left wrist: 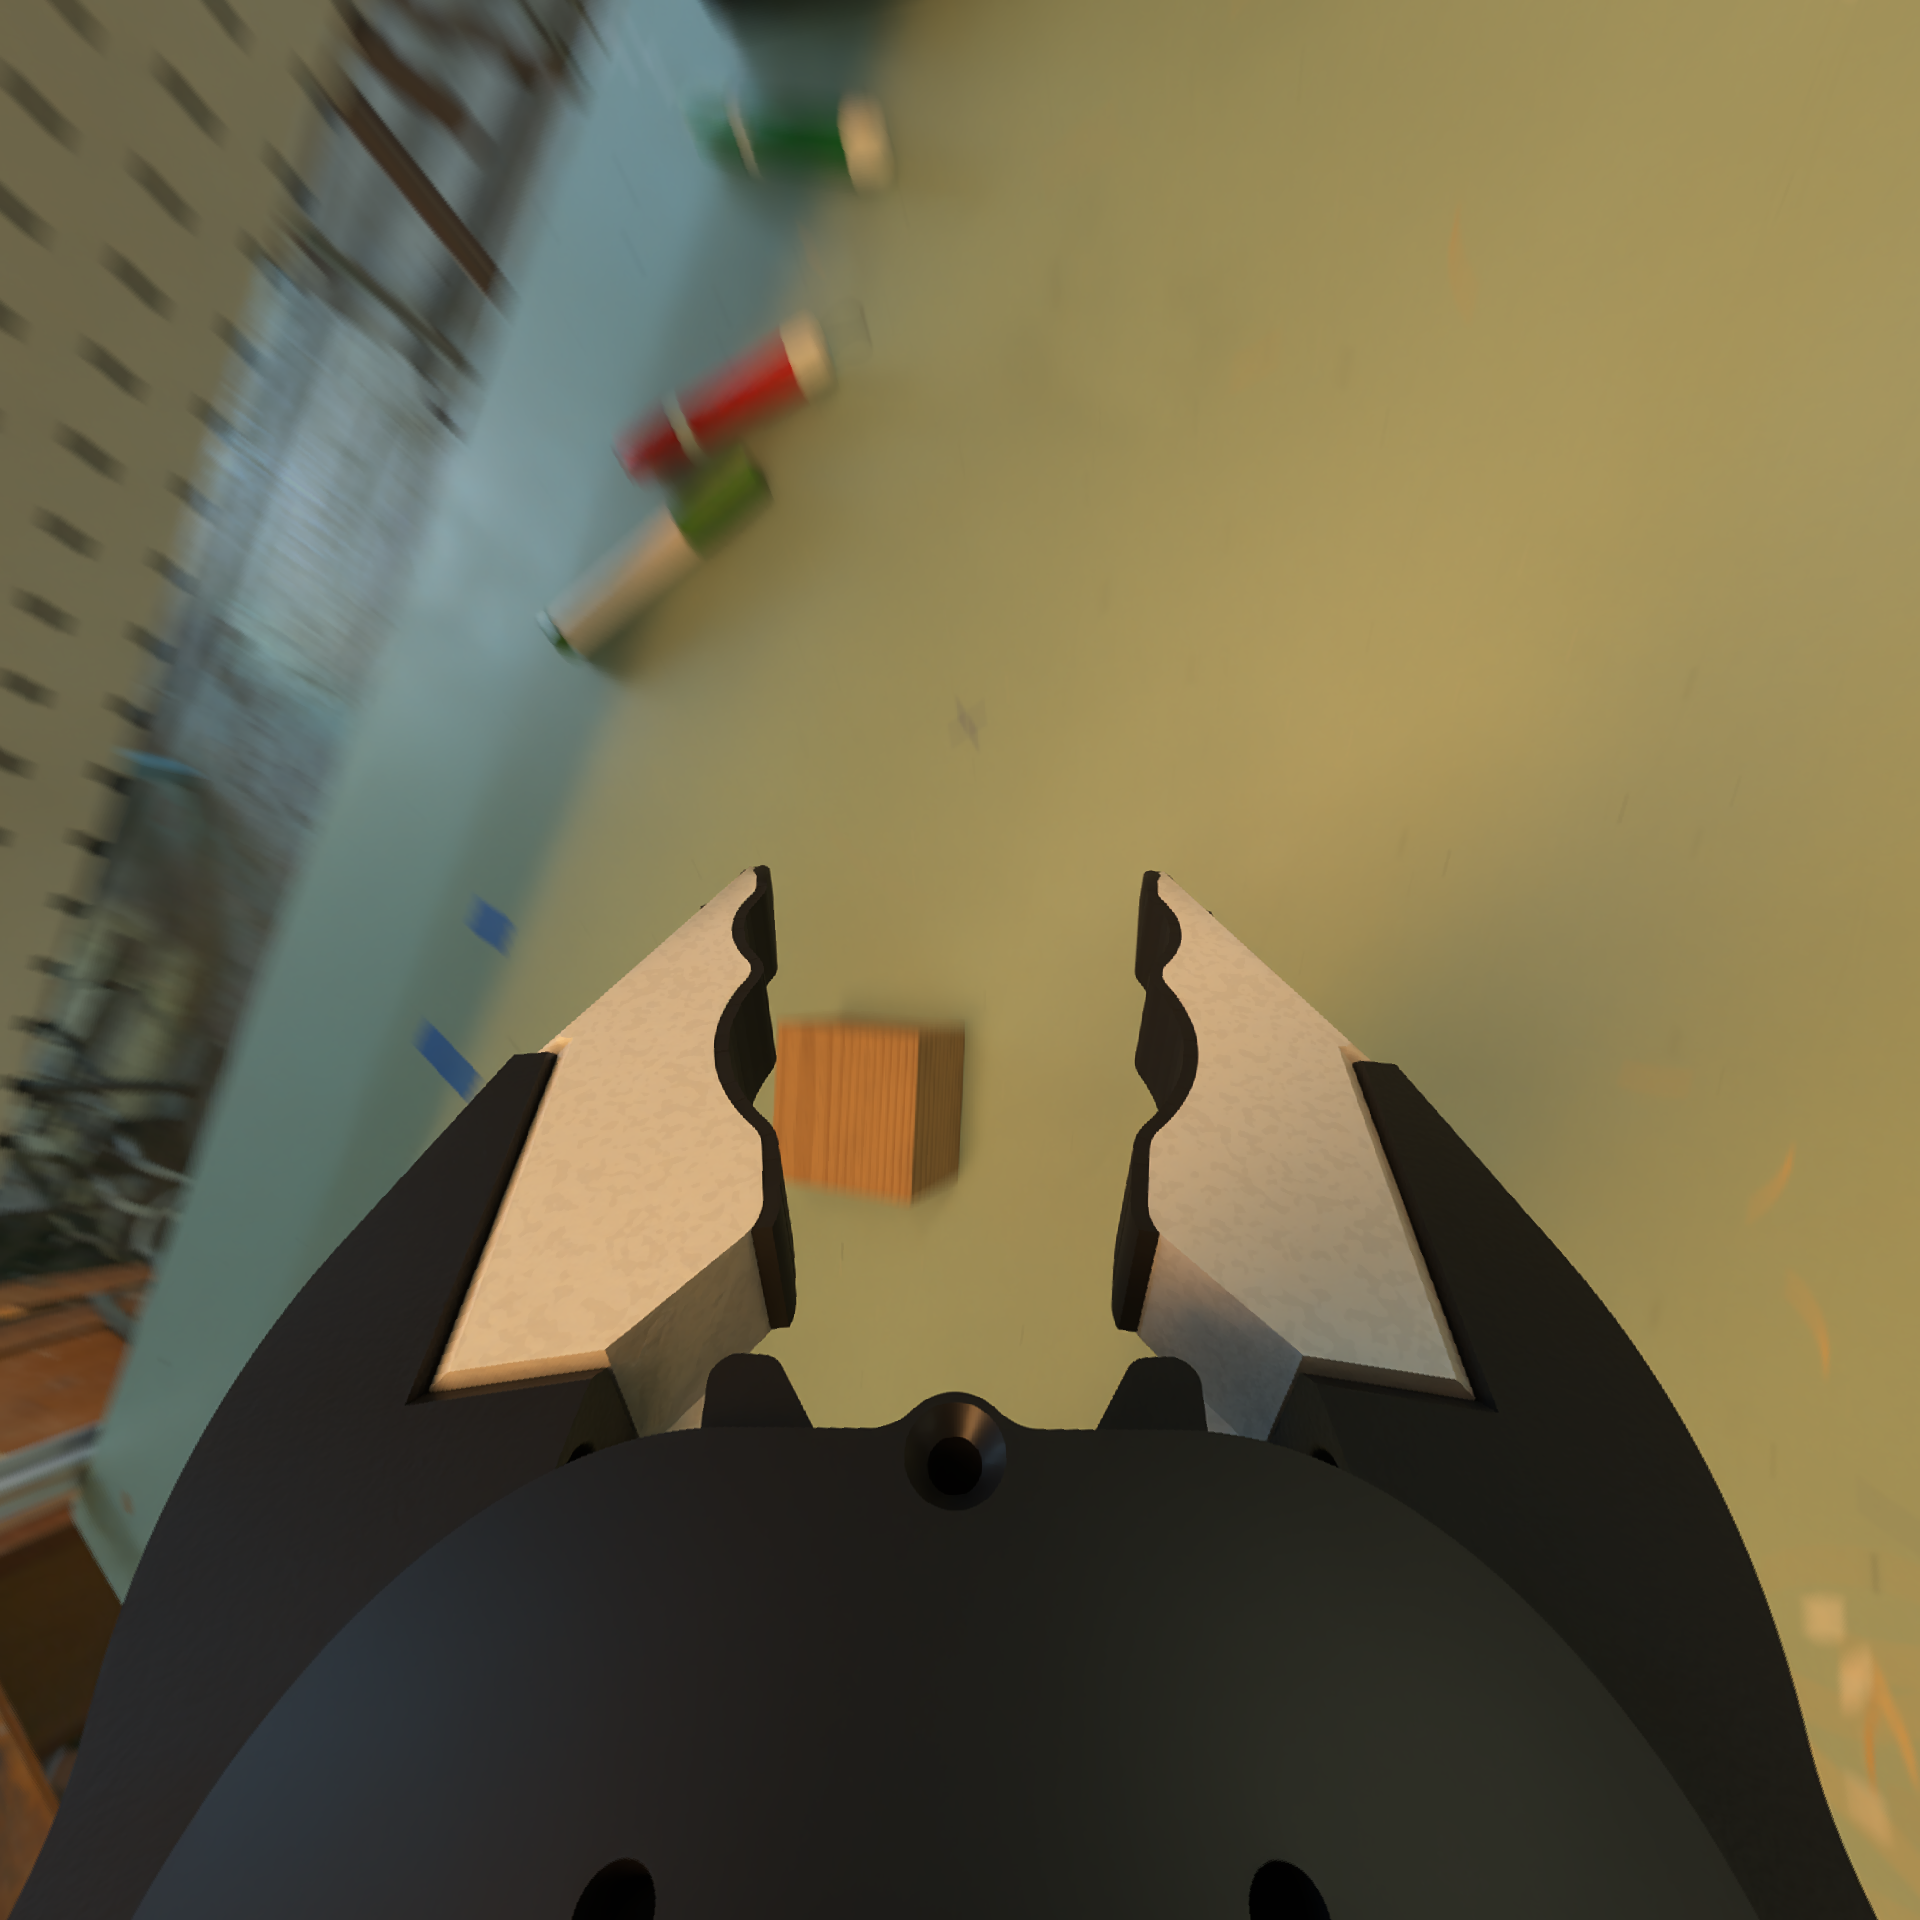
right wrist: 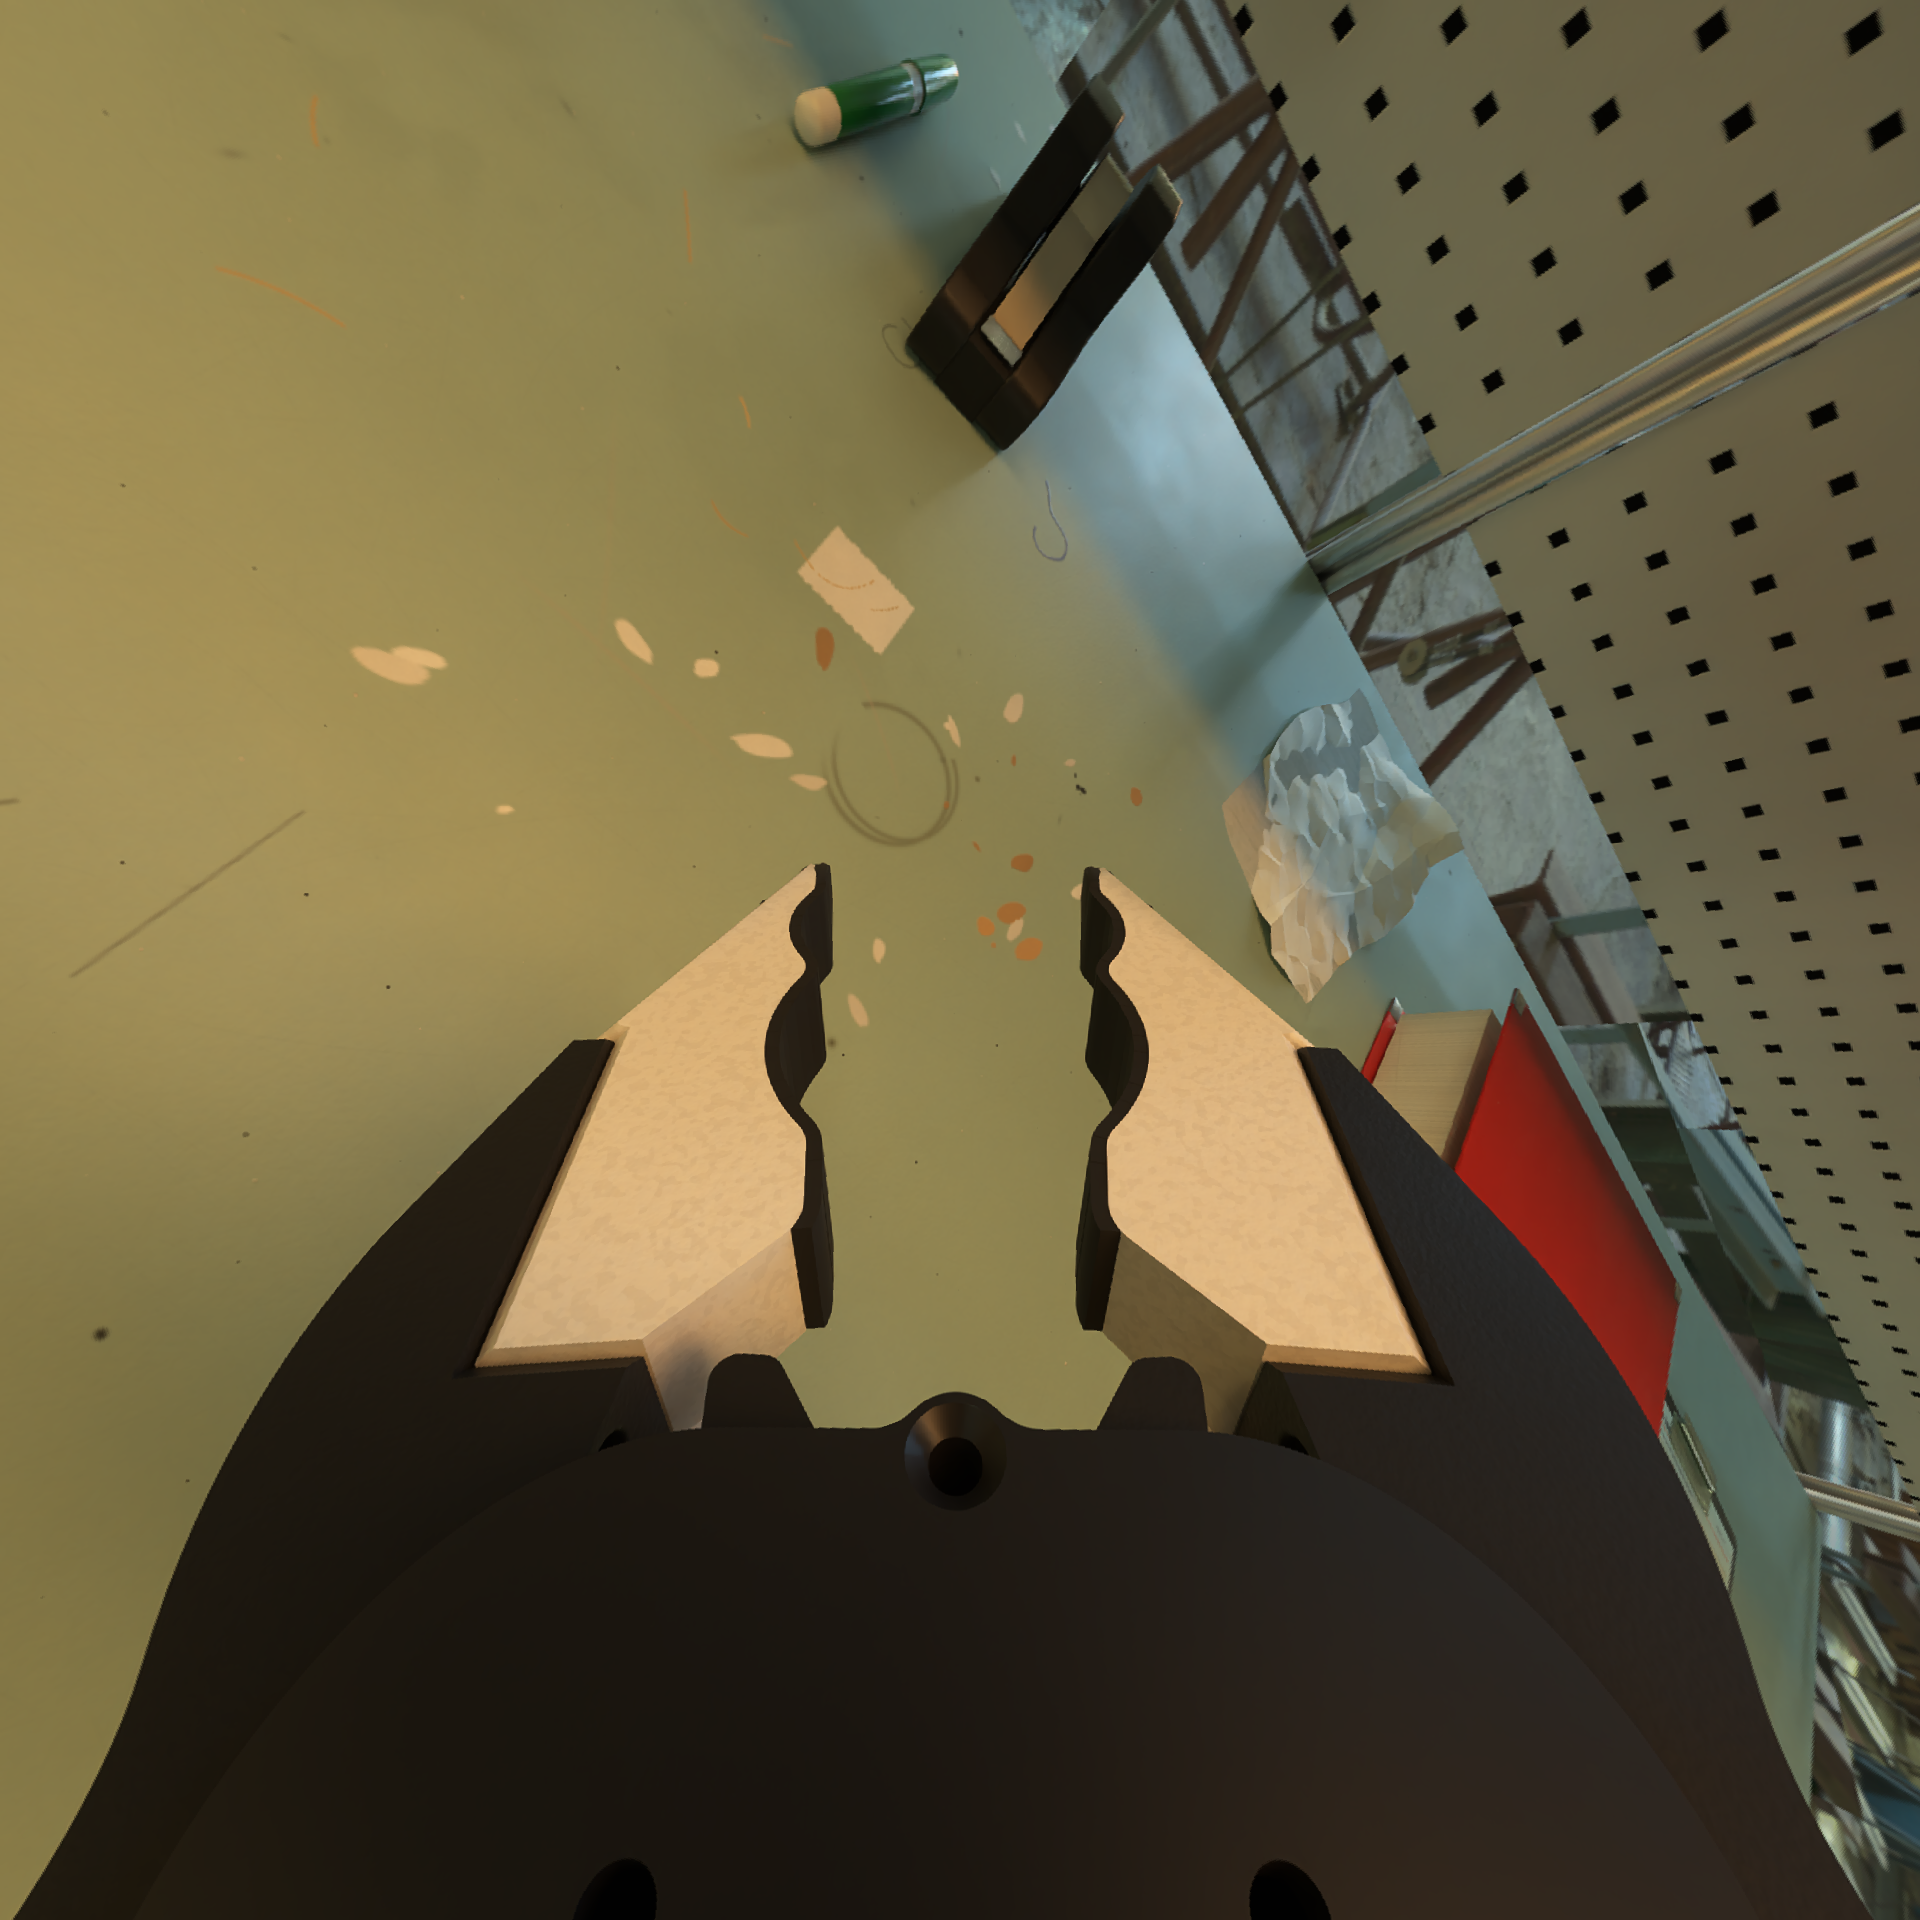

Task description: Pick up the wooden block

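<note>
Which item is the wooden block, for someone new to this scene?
On the green table, look between the fingers of the open left gripper. The wooden block lies there, nearer the left finger. It is the only orange-brown, striped cube; the others are round cylinders.

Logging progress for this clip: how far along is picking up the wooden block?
Done: the open left tool is roughly lined up over the square tan wooden block. In hand: the approach; the view is motion-blurred. Left: closing on it and lifting. The right tool is open, holding nothing.
</note>
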